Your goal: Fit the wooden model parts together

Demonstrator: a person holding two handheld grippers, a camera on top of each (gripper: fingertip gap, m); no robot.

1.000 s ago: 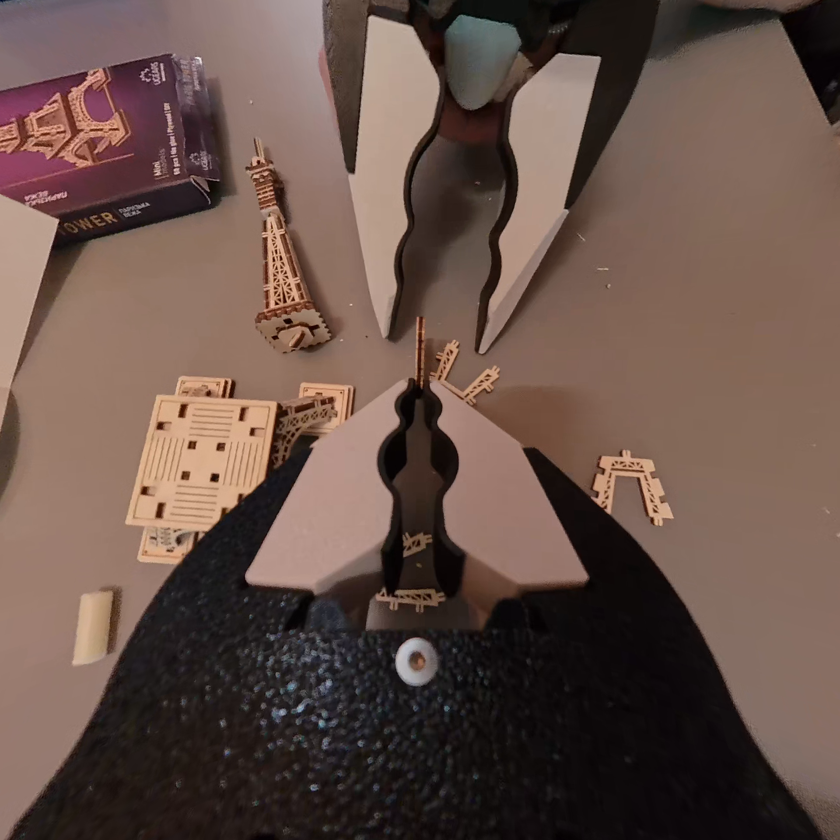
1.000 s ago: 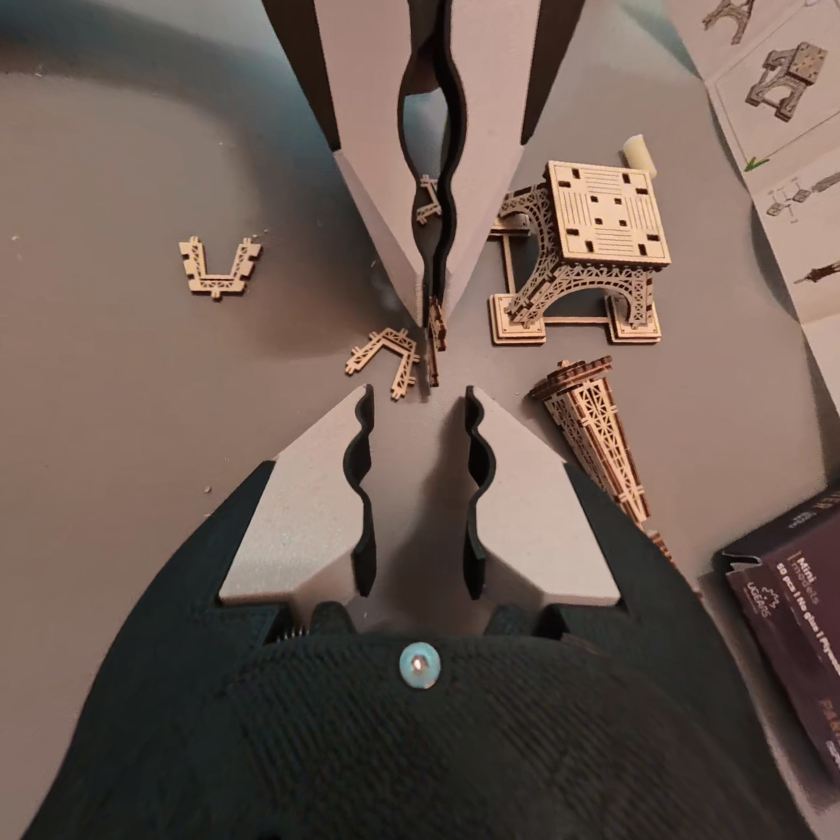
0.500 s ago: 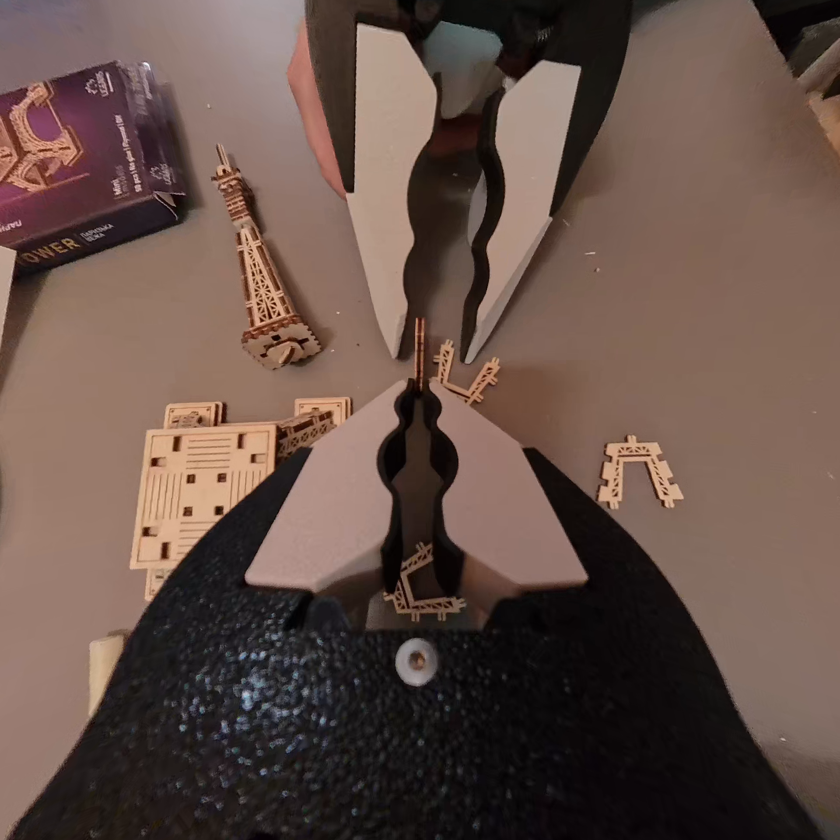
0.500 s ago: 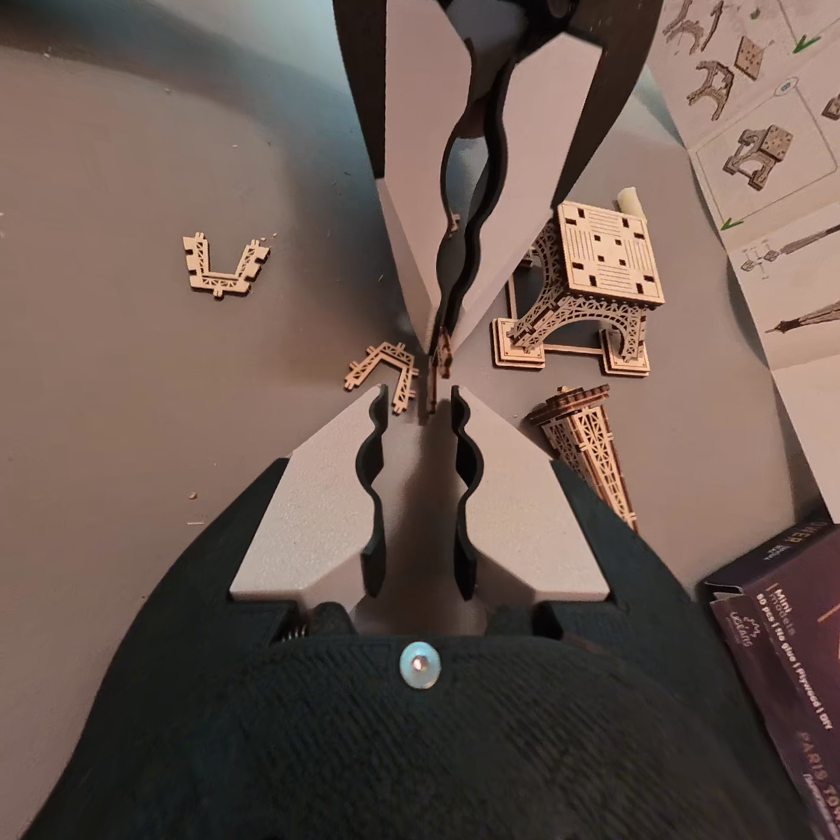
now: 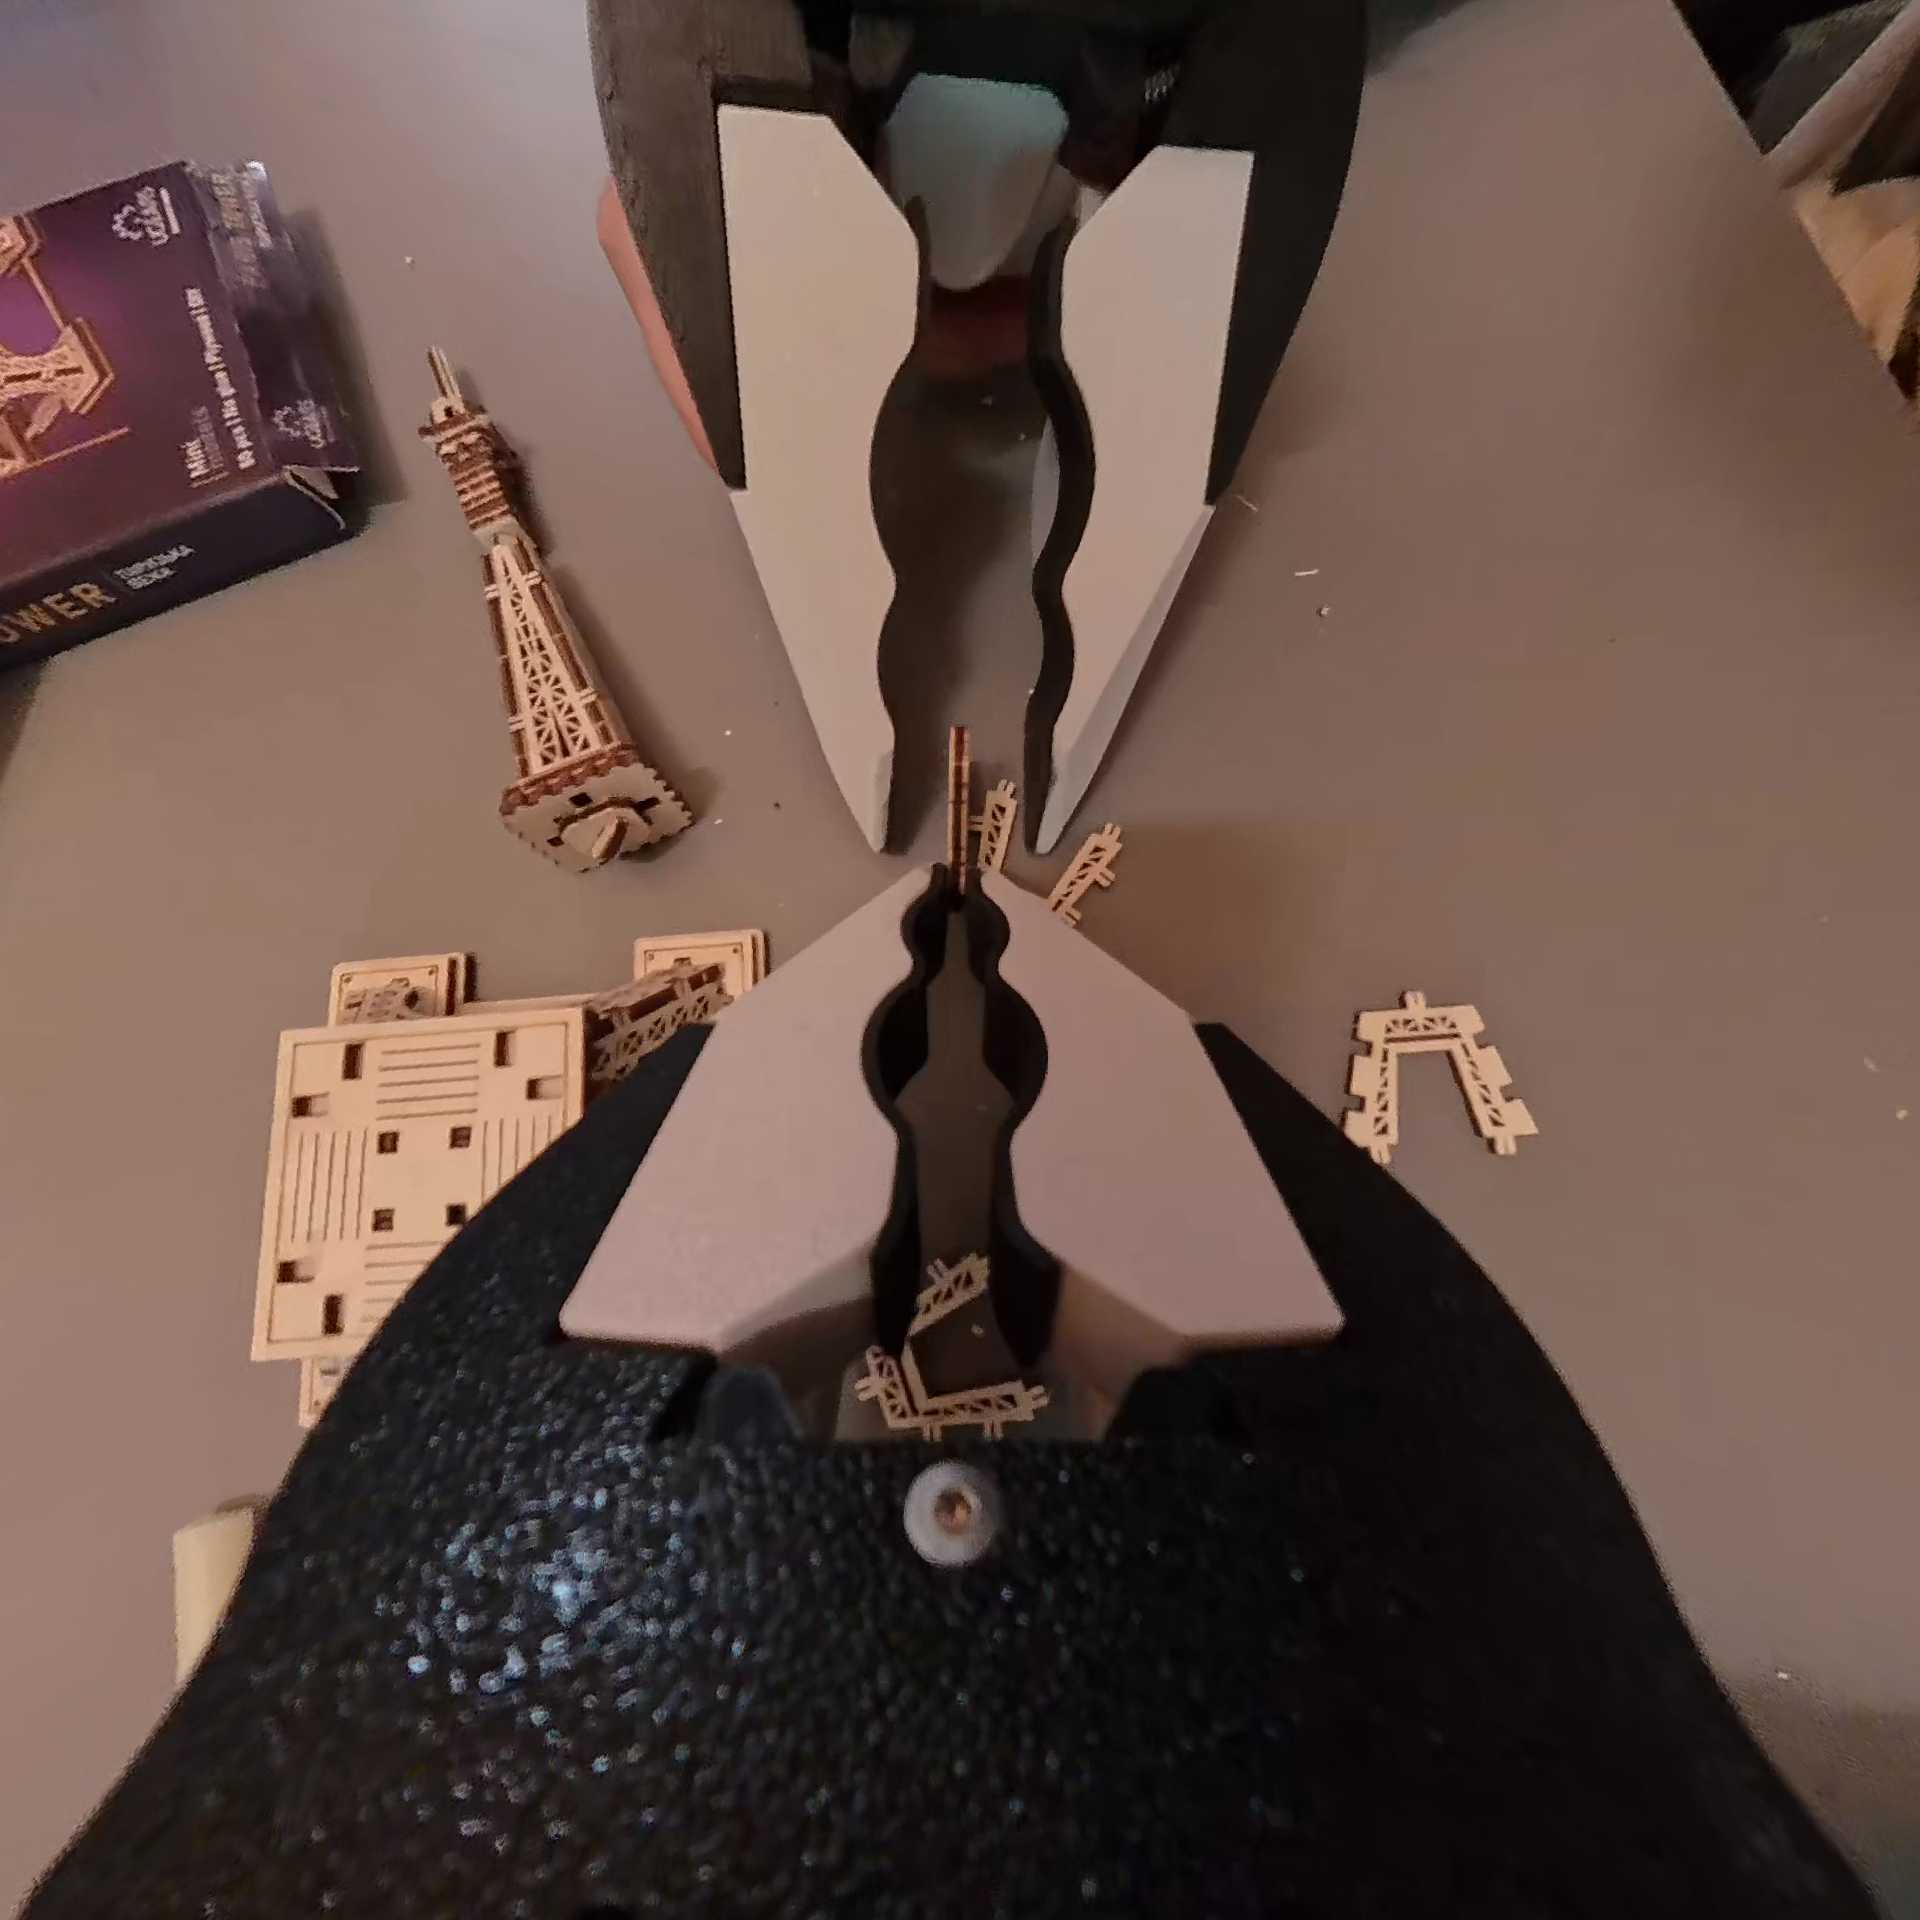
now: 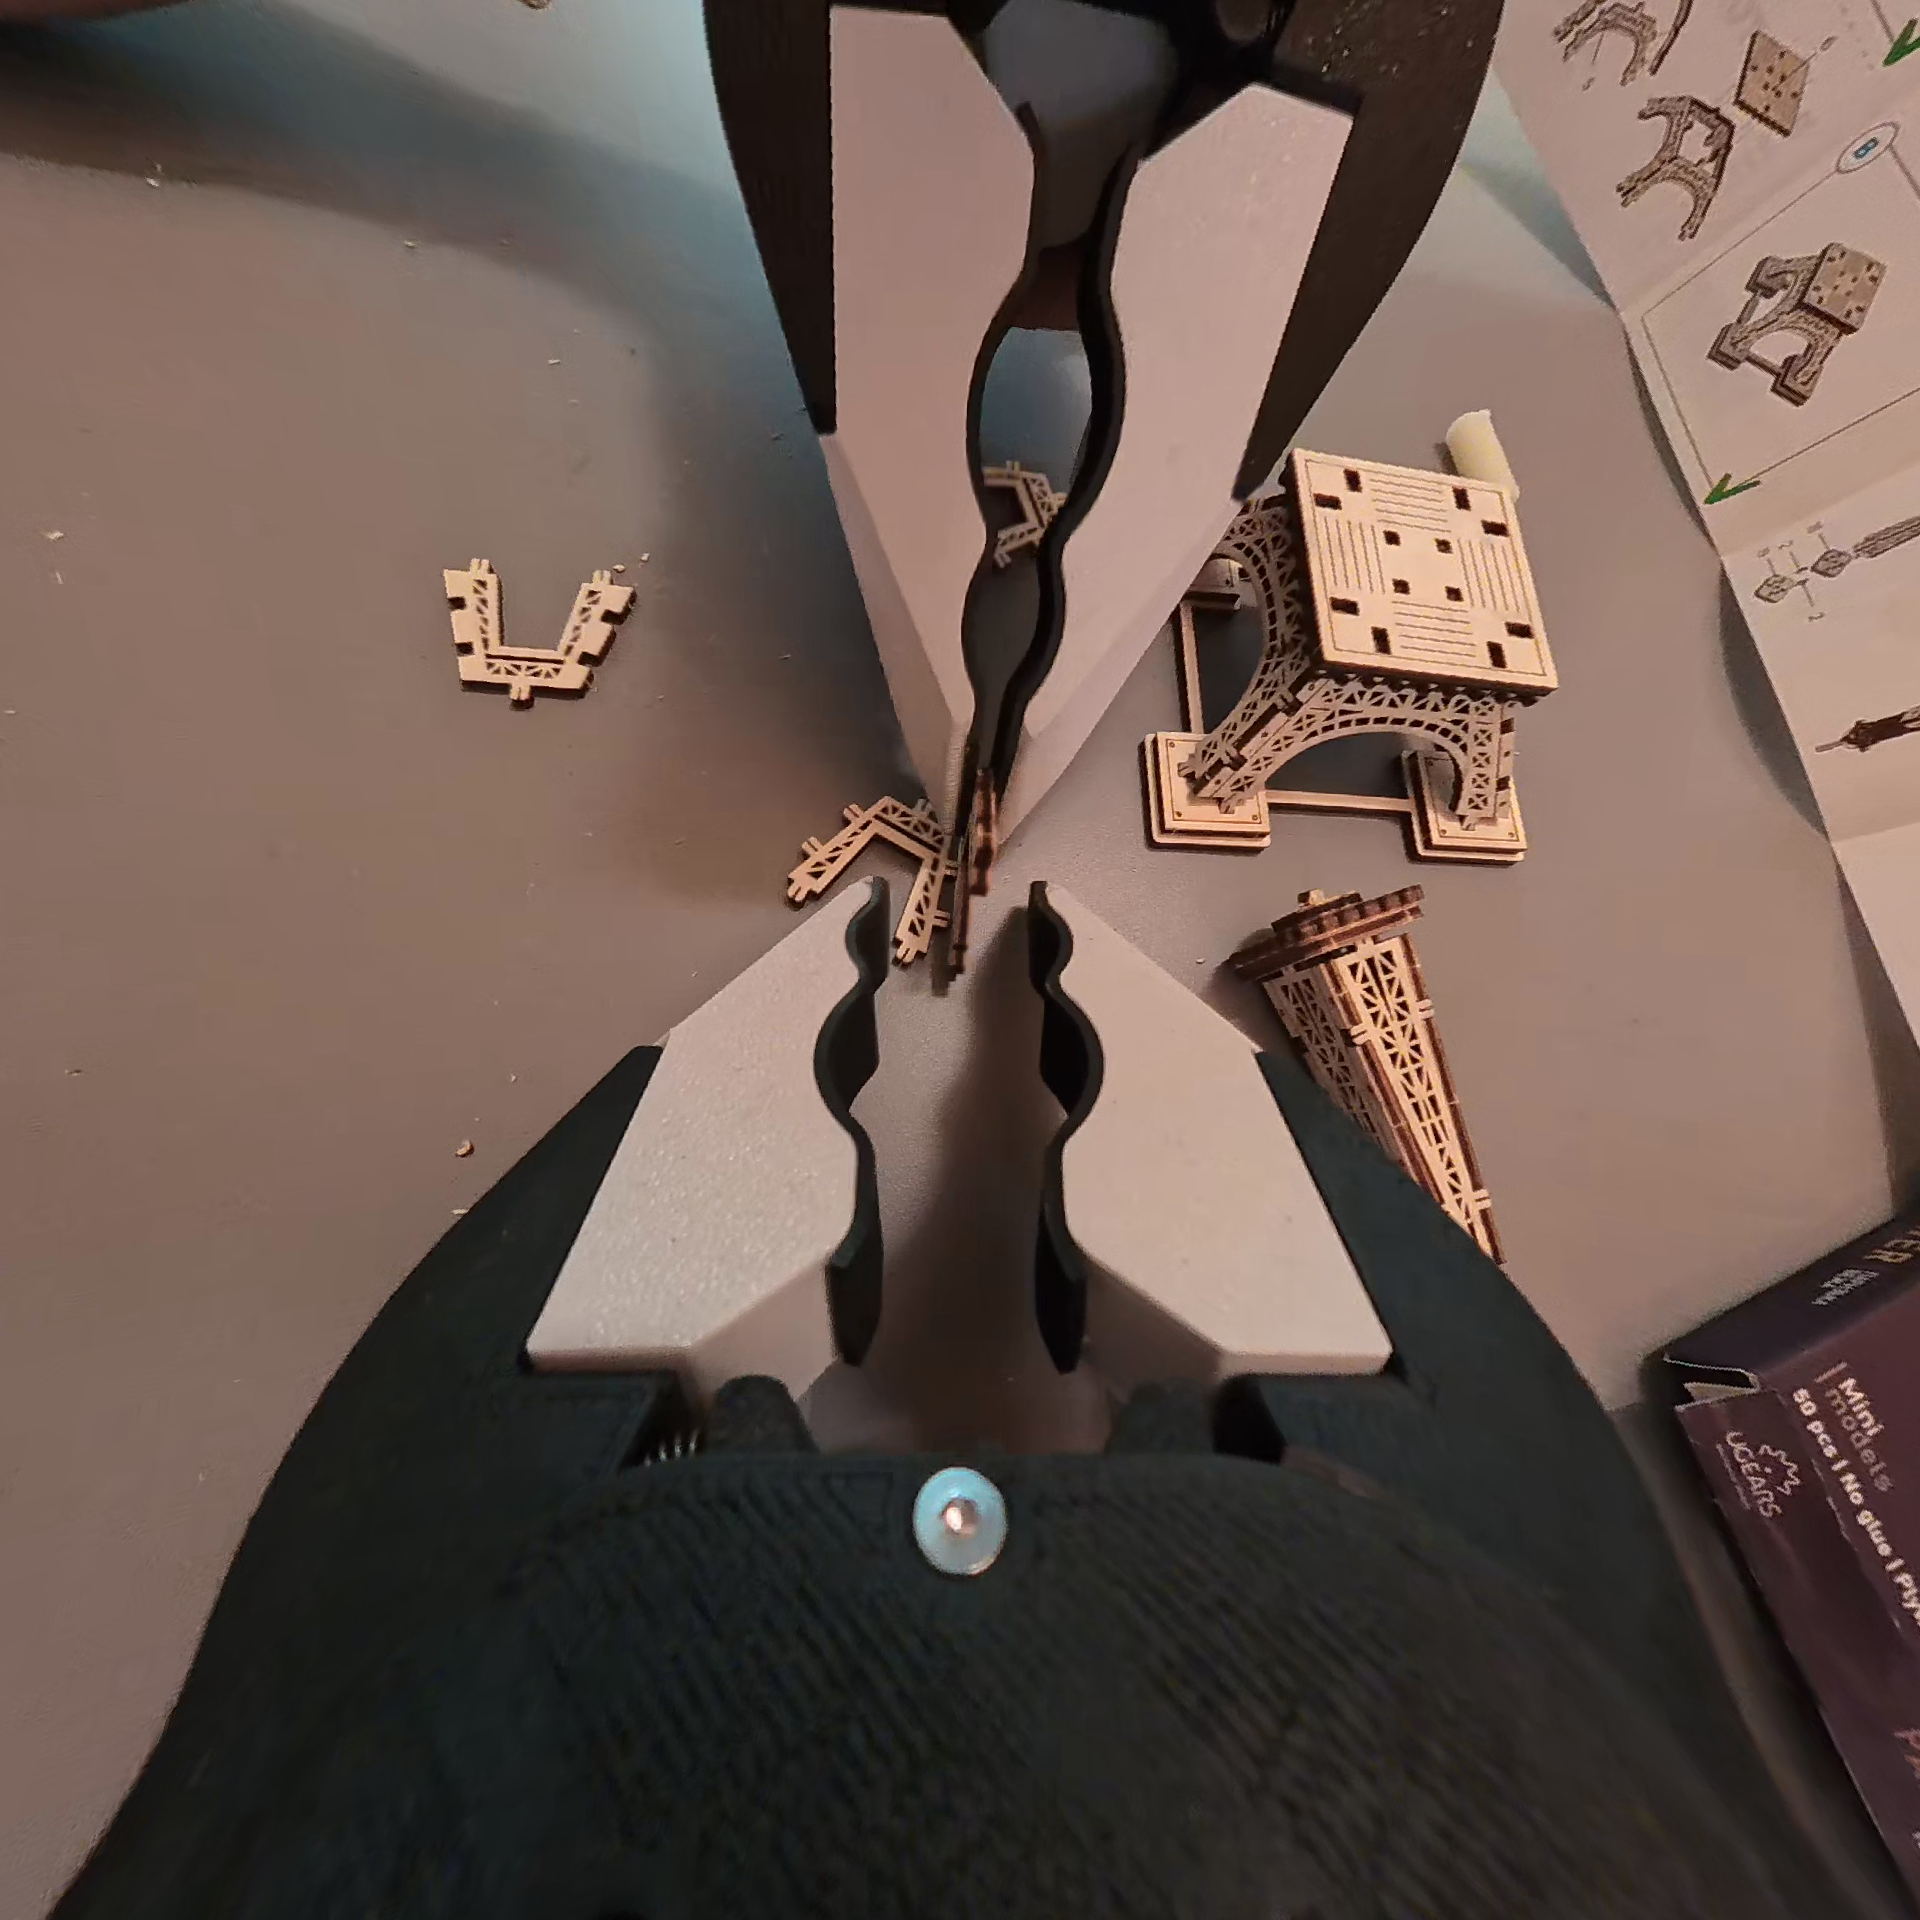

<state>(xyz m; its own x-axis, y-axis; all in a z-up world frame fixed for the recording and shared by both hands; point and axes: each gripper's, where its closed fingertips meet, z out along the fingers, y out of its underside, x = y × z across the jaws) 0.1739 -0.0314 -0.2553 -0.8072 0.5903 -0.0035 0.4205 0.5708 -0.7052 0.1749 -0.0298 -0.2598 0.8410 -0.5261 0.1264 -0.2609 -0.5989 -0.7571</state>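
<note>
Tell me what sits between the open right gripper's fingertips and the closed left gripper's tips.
The thin wooden piece pinched edge-on by the left gripper points into the gap of the right gripper; a flat arch-shaped lattice piece lies on the table beside it. Both wrist views show this.

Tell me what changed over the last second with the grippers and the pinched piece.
The right gripper narrowed its opening half a second ago, then widened again; it is open and has grasped nothing. The left gripper stayed shut on the thin wooden piece, held edge-on between the tips. The loose truss pieces on the table did not visibly shift.
</note>
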